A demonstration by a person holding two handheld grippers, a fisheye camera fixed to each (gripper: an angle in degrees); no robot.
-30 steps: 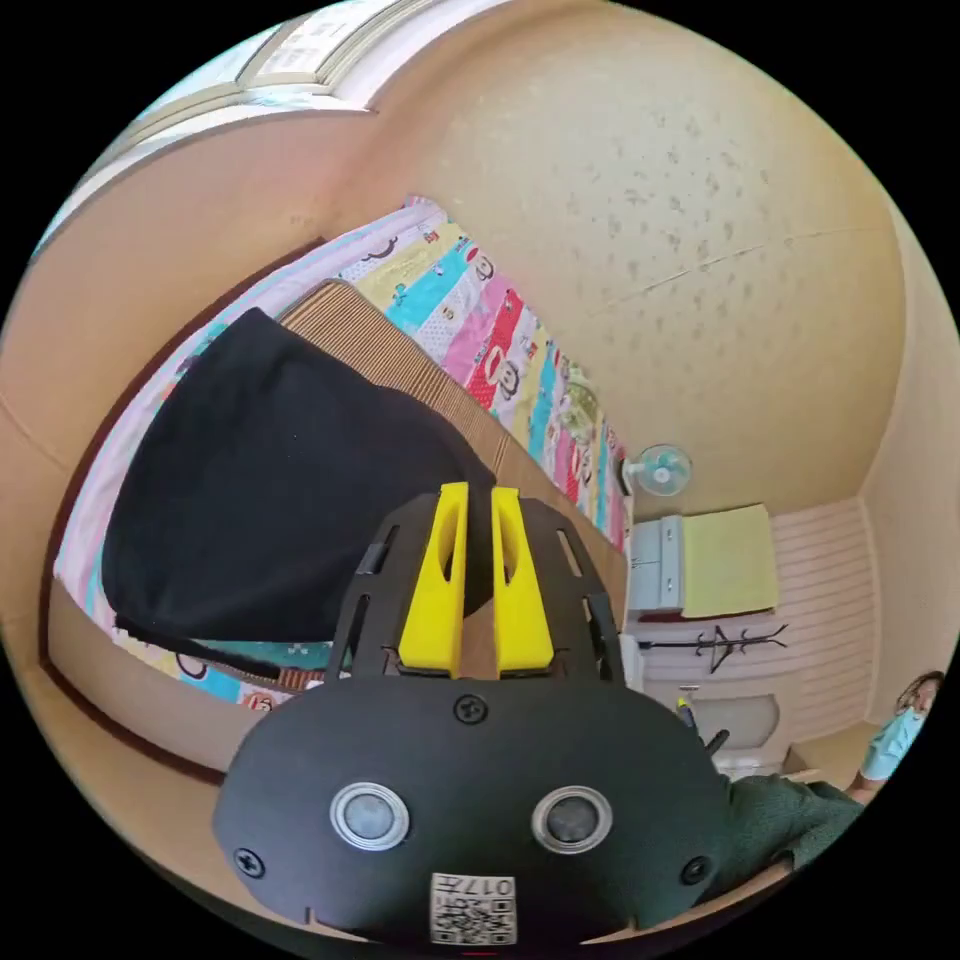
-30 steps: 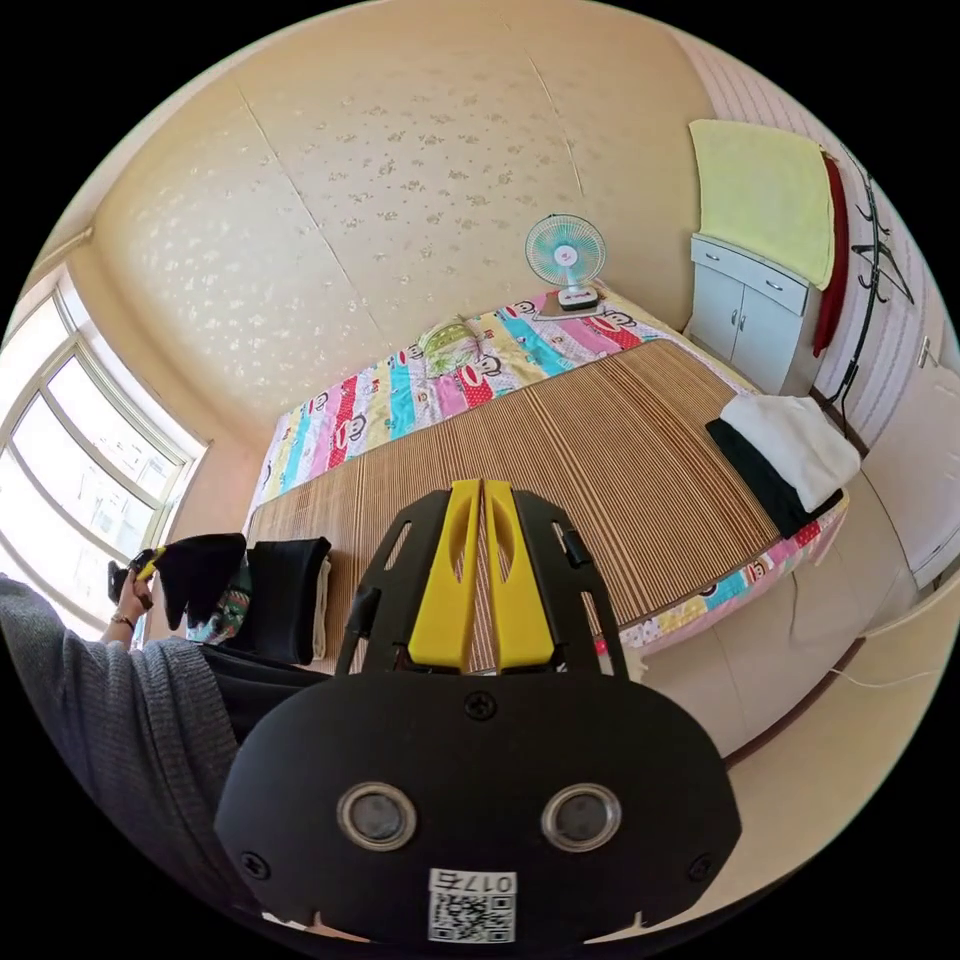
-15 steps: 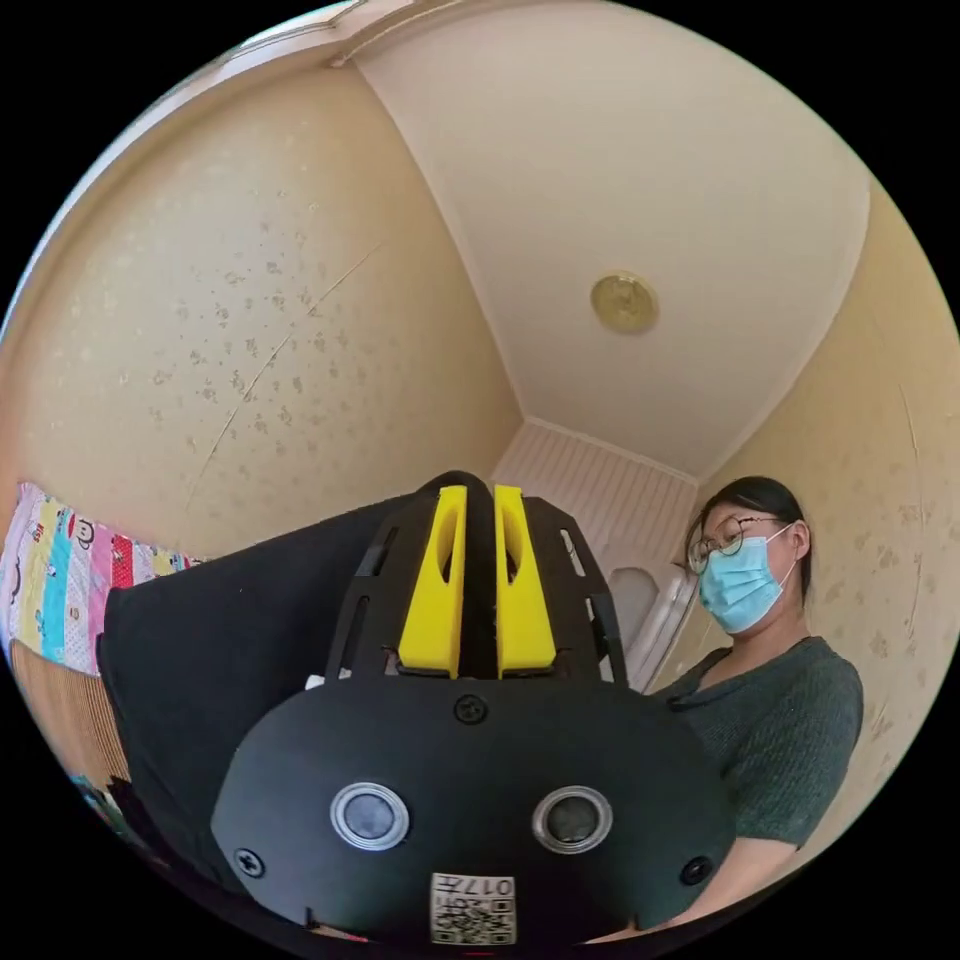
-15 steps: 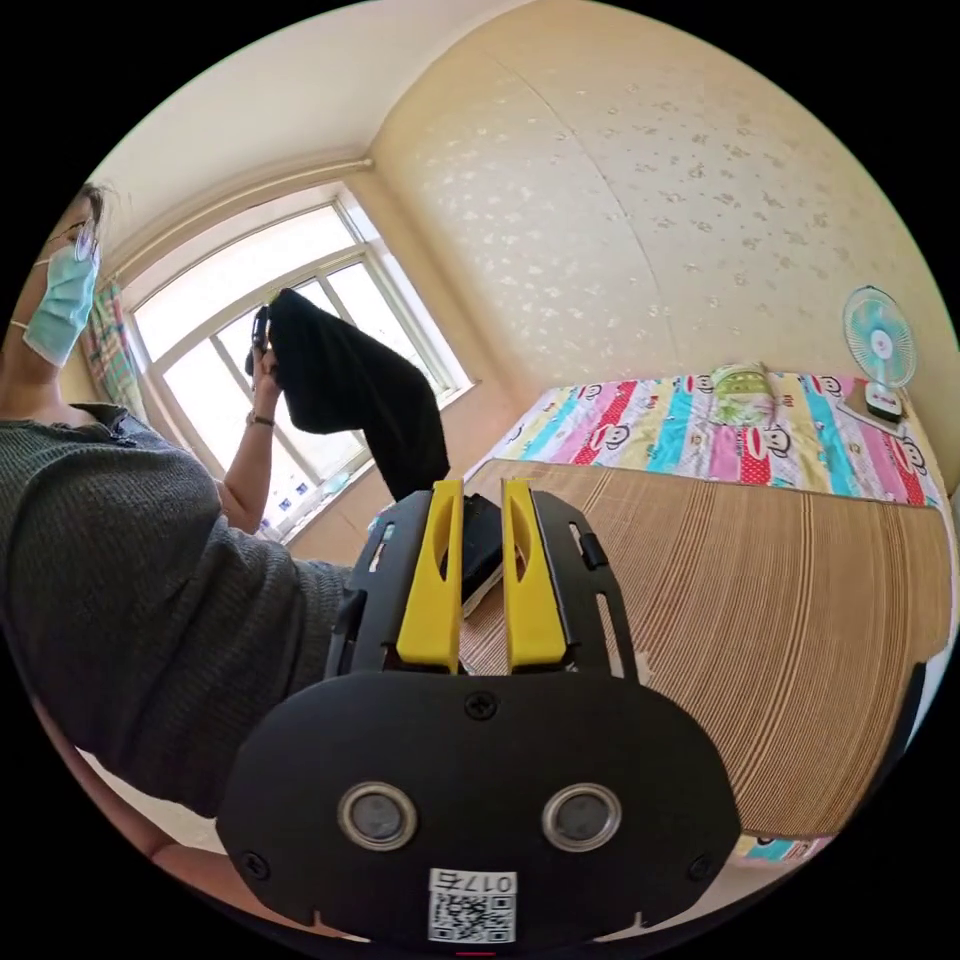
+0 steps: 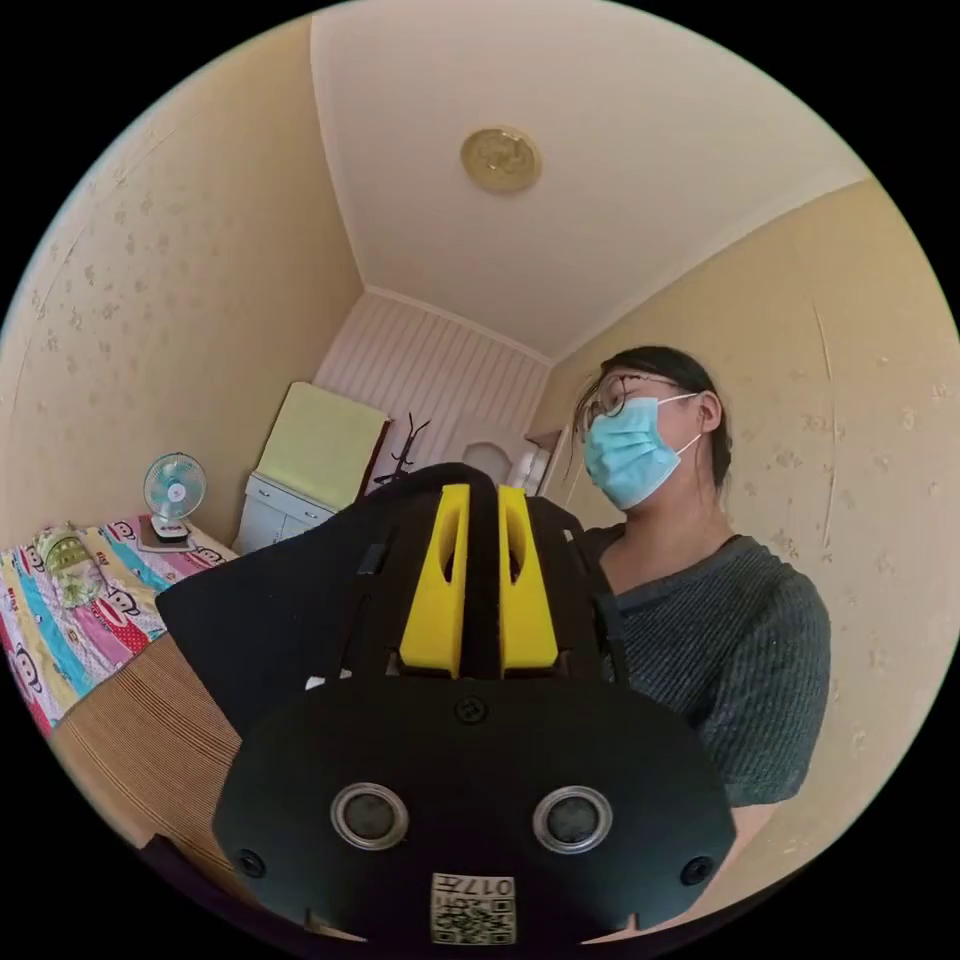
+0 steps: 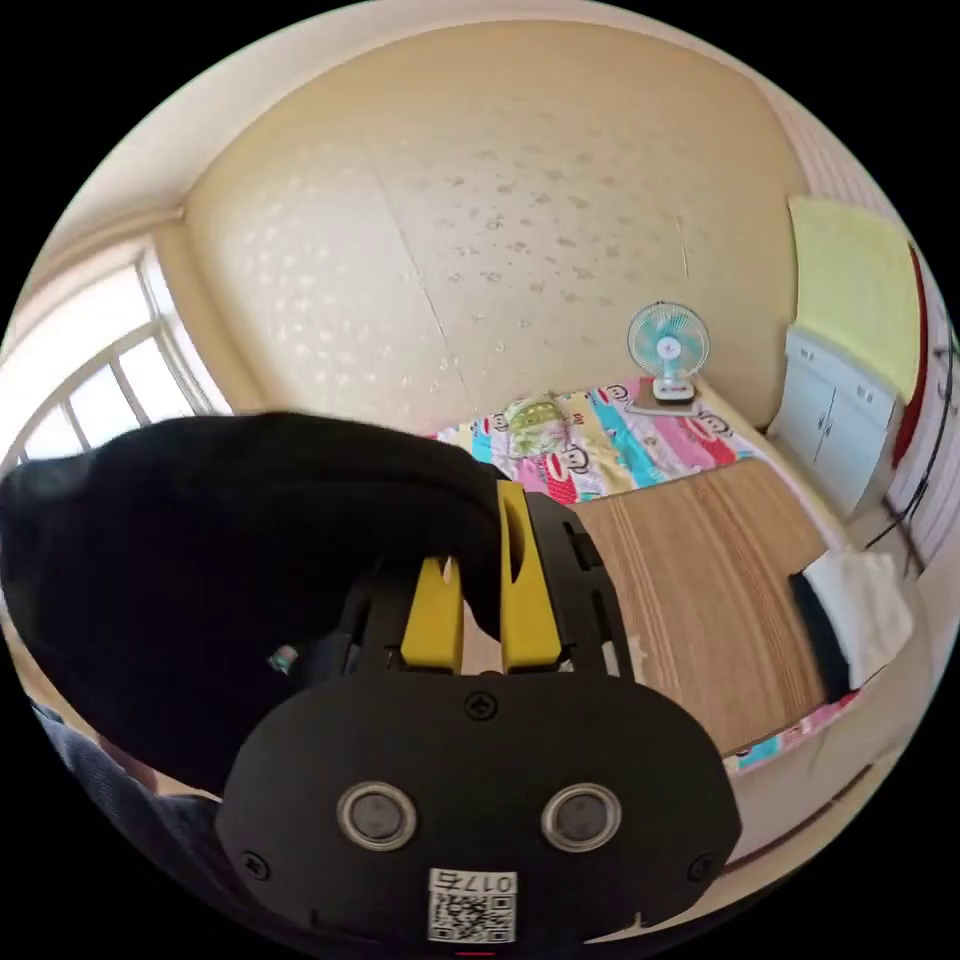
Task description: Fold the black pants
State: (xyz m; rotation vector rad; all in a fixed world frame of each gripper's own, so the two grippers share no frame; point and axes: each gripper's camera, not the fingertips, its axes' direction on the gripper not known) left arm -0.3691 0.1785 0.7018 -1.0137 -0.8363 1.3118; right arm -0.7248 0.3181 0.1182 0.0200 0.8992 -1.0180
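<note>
In the left gripper view, the black pants [image 5: 270, 620] hang to the left of my left gripper [image 5: 483, 490], whose yellow jaws are shut on a fold of the cloth. In the right gripper view, the same black pants [image 6: 200, 560] drape over my right gripper [image 6: 480, 495] and cover its left jaw's tip. That gripper's jaws stand a narrow gap apart, with cloth hanging into the upper part of the gap and the mat showing through below it. The pants are held up in the air above the bed.
A bed with a striped bamboo mat [image 6: 690, 590] and a colourful sheet [image 6: 600, 450] lies below. A folded white and black stack [image 6: 850, 610] sits at its right edge. A fan [image 6: 668, 345], a cabinet [image 6: 840, 430] and a window [image 6: 100, 390] line the walls. The person [image 5: 720, 640] stands close by.
The left gripper has lifted the pants off the bed and brought them across to the right gripper. The right jaws, shut a second ago, have parted, and cloth now hangs between them.
</note>
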